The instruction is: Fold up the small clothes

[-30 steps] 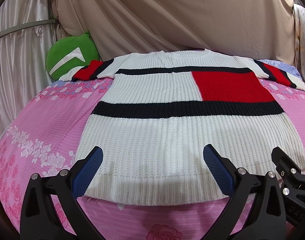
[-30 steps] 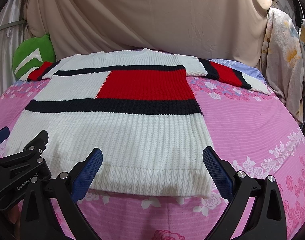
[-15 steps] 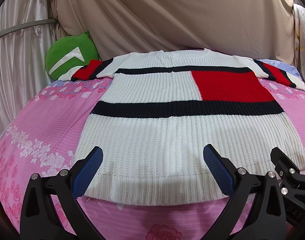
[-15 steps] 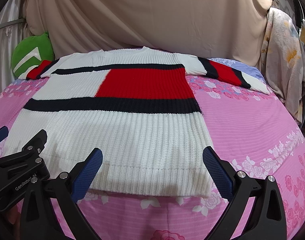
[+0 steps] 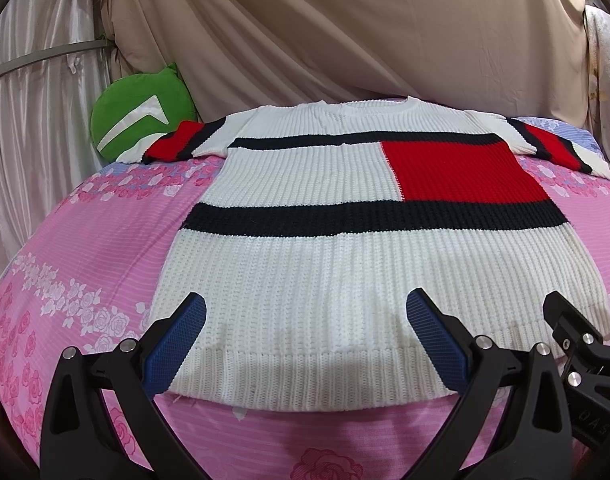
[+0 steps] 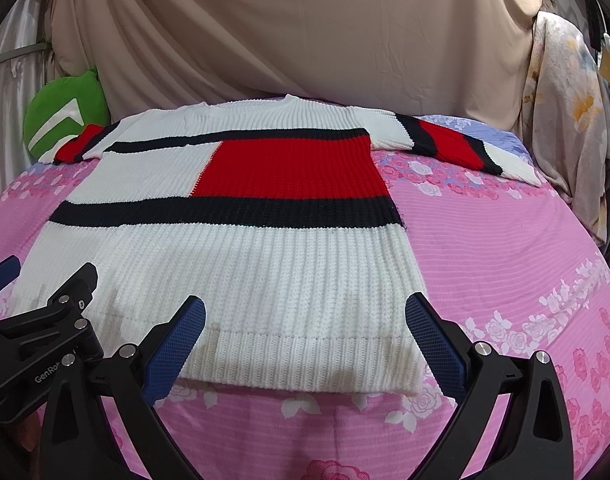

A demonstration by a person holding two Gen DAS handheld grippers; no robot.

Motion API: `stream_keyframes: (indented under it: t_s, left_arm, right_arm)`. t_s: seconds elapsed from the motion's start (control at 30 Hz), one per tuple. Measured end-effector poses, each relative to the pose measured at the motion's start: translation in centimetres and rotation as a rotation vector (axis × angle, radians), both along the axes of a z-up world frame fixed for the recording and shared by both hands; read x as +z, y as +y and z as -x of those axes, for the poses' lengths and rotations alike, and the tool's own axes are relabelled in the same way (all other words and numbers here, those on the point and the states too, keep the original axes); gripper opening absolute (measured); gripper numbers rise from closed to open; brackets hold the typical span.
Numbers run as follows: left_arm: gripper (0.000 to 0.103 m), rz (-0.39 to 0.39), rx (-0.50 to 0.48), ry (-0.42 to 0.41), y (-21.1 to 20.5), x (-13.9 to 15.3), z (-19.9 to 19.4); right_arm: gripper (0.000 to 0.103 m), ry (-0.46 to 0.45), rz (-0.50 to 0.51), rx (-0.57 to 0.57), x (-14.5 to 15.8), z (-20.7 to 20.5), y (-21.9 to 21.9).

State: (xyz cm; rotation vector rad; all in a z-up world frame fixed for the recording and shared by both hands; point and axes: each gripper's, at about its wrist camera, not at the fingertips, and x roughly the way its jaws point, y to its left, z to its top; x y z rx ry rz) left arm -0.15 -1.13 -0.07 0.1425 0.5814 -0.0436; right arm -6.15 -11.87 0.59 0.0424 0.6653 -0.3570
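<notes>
Open pink bedsheet (image 6: pixel 505 248) is seen to the right of the sweater (image 6: pixel 241 256), and more (image 5: pixel 97 240) to its left; a strip is also left bare below the hem. The far side is closed off by the beige curtain (image 5: pixel 345 40). A green cushion (image 5: pixel 137 112) is wedged at the far left corner, touching one sleeve. Draped floral cloth (image 6: pixel 565 128) is hung along the right edge.

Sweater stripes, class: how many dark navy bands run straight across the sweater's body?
2. A thin navy band crosses the sweater just under the neckline, above the red block. A thicker navy band crosses mid-body, directly below it. The sleeves carry separate stripes.
</notes>
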Motion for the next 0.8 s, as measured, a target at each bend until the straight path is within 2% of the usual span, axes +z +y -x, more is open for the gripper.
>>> stream_keyframes:
  t_s: [0.13, 0.33, 0.5, 0.6, 0.7, 0.8]
  left_arm:
    - [0.098, -0.034, 0.016, 0.004, -0.4, -0.2, 0.1]
    - [0.098, -0.023, 0.019, 0.020, -0.2, -0.2, 0.0]
    - [0.098, 0.047, -0.013, 0.015, 1.3, 0.9, 0.0]
    - [0.098, 0.049, -0.003, -0.027, 3.1, 3.4, -1.6]
    - [0.098, 0.076, 0.016, -0.038, 5.3, 5.5, -4.4]
    - [0.098, 0.112, 0.035, -0.029, 7.1, 6.6, -7.3]
  right_arm:
    - [0.098, -0.002, -0.012, 0.006, 0.1, 0.0, -0.1]
    - [0.098, 0.004, -0.045, 0.019, 0.1, -0.2, -0.5]
    - [0.098, -0.051, -0.121, 0.042, 1.5, 0.5, -3.2]
    - [0.098, -0.129, -0.122, -0.004, 3.9, 0.0, -8.8]
    - [0.098, -0.193, -0.158, -0.088, 5.5, -1.9, -17.5]
    - [0.098, -0.167, -0.242, -0.219, 5.4, -5.0, -27.6]
